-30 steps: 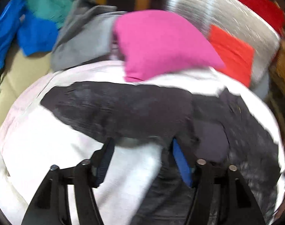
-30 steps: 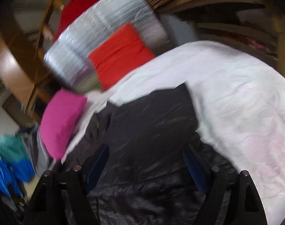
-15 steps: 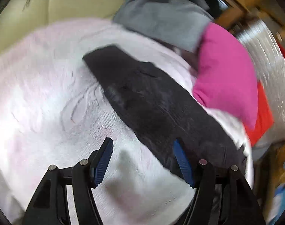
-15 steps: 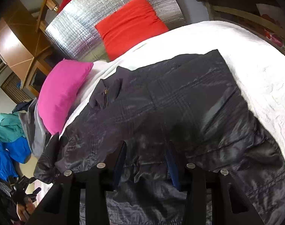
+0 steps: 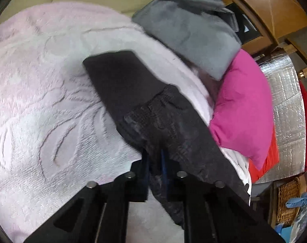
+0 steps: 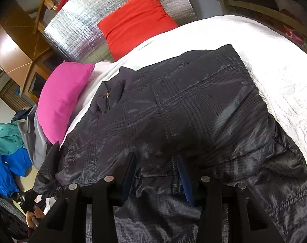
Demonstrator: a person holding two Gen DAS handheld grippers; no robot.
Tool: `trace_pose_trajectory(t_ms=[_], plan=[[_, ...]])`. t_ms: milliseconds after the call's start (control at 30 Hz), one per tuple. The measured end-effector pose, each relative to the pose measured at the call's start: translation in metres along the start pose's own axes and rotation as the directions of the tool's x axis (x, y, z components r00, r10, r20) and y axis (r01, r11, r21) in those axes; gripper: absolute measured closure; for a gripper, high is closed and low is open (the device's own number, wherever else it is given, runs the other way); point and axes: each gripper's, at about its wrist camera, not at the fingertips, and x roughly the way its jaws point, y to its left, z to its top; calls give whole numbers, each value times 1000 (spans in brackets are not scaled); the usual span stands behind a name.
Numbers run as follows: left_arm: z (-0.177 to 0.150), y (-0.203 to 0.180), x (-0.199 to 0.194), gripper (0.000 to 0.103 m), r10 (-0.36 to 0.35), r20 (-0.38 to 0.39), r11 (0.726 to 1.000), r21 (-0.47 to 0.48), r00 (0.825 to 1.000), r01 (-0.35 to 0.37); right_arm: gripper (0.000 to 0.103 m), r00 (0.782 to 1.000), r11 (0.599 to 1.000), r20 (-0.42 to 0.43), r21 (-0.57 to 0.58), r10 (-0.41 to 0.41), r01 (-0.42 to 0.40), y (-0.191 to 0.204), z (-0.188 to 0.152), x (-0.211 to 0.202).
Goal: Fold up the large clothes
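A dark plaid jacket [image 6: 194, 111] lies spread on a white textured bedspread [image 6: 285, 85]. In the left wrist view one sleeve of the jacket [image 5: 121, 81] stretches away over the bedspread [image 5: 42, 101]. My left gripper [image 5: 155, 162] is shut on the jacket's dark fabric near the sleeve. My right gripper [image 6: 156, 174] is low over the jacket's lower part, jaws partly open with fabric lying between them; no grip shows.
A pink pillow [image 5: 244, 111] and a red pillow [image 6: 135, 20] lie at the head of the bed against a silver foil panel [image 6: 82, 26]. A grey garment [image 5: 190, 34] and blue and teal clothes [image 6: 7, 151] are piled beside the bed. Wooden furniture [image 5: 270, 10] stands behind.
My left gripper has closed on the jacket fabric; it was open half a second ago. My right gripper has settled low over the jacket, its jaws a little wider apart than half a second ago.
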Motion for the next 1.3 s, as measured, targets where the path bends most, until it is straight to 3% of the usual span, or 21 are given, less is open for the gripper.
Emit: trace_pose_trajectory(t_ms=[133, 233, 333, 400, 500, 567, 600, 667, 733, 767, 833, 867, 933, 967, 1000, 1033, 1100, 1167, 1233, 1267, 1300], plan=[[-6, -53, -31, 97, -61, 90, 985, 168, 994, 45, 57, 1000, 1000, 31, 14, 0, 0, -2, 4, -7], [-38, -119, -62, 97, -153, 138, 922, 377, 979, 91, 57, 998, 999, 66, 38, 3, -6, -9, 7, -19], [-79, -166, -77, 98, -231, 114, 843, 519, 966, 141, 57, 996, 998, 88, 69, 4, -10, -19, 9, -29], [-123, -202, -81, 98, -288, 42, 763, 614, 957, 203, 57, 995, 995, 97, 97, 4, -13, -29, 10, -35], [-184, -242, -70, 98, -309, -76, 653, 707, 948, 270, 57, 994, 992, 107, 126, 0, -14, -42, 12, -43], [-218, -256, -60, 98, -300, -148, 604, 735, 942, 308, 57, 994, 990, 112, 144, -6, -10, -51, 14, -49], [-247, -266, -47, 98, -277, -216, 565, 752, 936, 340, 57, 993, 988, 117, 154, -6, -13, -55, 15, -52], [-283, -270, -29, 98, -222, -295, 525, 767, 929, 369, 57, 992, 984, 124, 179, 0, -22, -64, 19, -56], [-323, -270, -2, 98, -106, -402, 491, 774, 909, 400, 56, 992, 976, 125, 213, 13, -40, -71, 21, -59], [-344, -266, 17, 97, 0, -464, 485, 775, 886, 406, 54, 993, 971, 118, 232, 24, -51, -75, 22, -58], [-360, -255, 34, 97, 124, -522, 499, 768, 844, 401, 49, 994, 964, 108, 258, 31, -58, -78, 22, -58], [-363, -250, 36, 97, 150, -545, 512, 757, 825, 407, 46, 994, 963, 102, 262, 35, -60, -79, 23, -58], [-355, -243, 20, 93, 114, -574, 515, 732, 811, 446, 36, 994, 964, 98, 254, 55, -78, -76, 23, -59], [-349, -243, 10, 84, 100, -598, 503, 720, 795, 478, 36, 993, 966, 100, 246, 62, -85, -73, 23, -60], [-342, -243, -8, 72, 57, -630, 476, 699, 774, 534, 35, 992, 969, 105, 231, 69, -92, -69, 23, -61], [-331, -243, -29, 65, -5, -641, 437, 689, 768, 578, 35, 991, 971, 108, 219, 72, -95, -66, 23, -62], [-308, -242, -61, 33, -105, -581, 387, 723, 807, 572, 34, 990, 977, 112, 185, 84, -104, -57, 23, -63], [-285, -237, -79, 29, -185, -508, 373, 756, 841, 538, 33, 988, 973, 107, 191, 110, -129, -55, 22, -61], [-258, -232, -82, 29, -229, -441, 407, 766, 868, 497, 33, 983, 953, 91, 245, 158, -176, -63, 22, -55], [-238, -226, -76, 29, -230, -410, 451, 759, 883, 470, 33, 979, 940, 86, 275, 183, -200, -68, 22, -51], [-218, -220, -67, 29, -215, -358, 513, 750, 909, 417, 33, 972, 922, 82, 310, 218, -233, -74, 21, -47]])
